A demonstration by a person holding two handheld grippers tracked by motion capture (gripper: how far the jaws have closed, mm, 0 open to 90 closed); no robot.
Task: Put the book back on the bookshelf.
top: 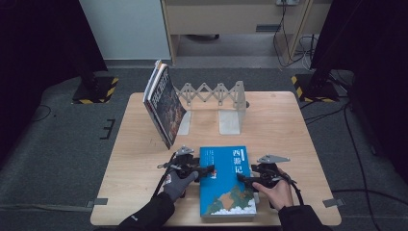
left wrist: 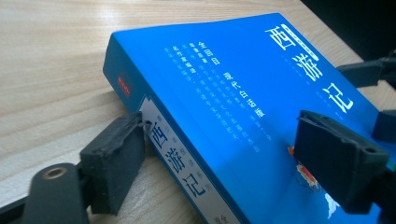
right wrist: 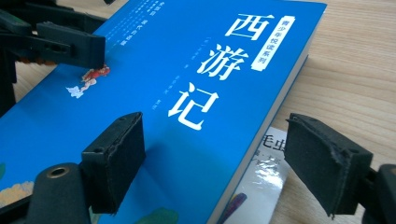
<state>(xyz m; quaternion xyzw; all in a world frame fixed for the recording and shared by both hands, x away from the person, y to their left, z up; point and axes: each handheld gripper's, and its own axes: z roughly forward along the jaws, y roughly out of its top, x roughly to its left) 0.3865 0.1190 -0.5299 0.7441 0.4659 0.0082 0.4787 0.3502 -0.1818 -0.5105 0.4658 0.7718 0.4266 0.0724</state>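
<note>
A thick blue book (top: pixel 226 180) with white Chinese title characters lies flat near the table's front edge. My left gripper (top: pixel 208 170) is at its left side. In the left gripper view the jaws (left wrist: pixel 224 154) straddle the spine of the book (left wrist: pixel 243 84): one pad rests against the spine's lower edge, the other hovers over the cover, open. My right gripper (top: pixel 243 179) is at the book's right side. Its jaws (right wrist: pixel 215 158) stand open astride the page edge of the book (right wrist: pixel 187 70), one over the cover, one beyond it.
Two books (top: pixel 163 103) lean tilted against a metal folding bookend (top: pixel 216 96) at the back of the wooden table (top: pixel 288 125). A thin glossy booklet (right wrist: pixel 261 177) pokes out from under the blue book's right edge. Black stands flank the table.
</note>
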